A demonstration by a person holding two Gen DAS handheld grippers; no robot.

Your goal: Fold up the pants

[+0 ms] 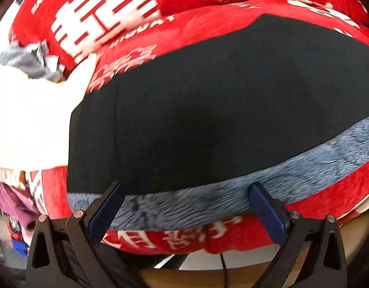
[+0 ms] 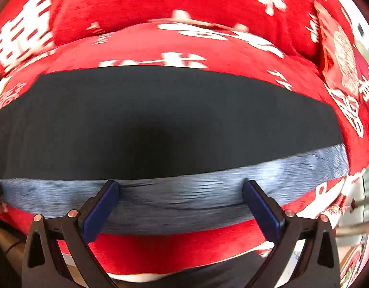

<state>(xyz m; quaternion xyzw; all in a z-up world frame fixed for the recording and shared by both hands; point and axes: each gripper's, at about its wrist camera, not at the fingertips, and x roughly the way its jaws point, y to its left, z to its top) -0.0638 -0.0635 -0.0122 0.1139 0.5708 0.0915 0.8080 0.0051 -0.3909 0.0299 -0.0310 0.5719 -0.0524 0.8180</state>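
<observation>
I am holding the left gripper (image 1: 187,192) and right gripper (image 2: 181,189) spread wide, empty, at the grey fleece edge (image 2: 184,199). The black pants (image 2: 160,124) are lying at 12 o'clock on the red blanket (image 2: 160,48). I am aiming to pinch fleece and shell together, both sides level.

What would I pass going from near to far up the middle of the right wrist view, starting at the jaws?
Open right gripper → grey fleece lining strip → black pants → red blanket with white characters.
</observation>
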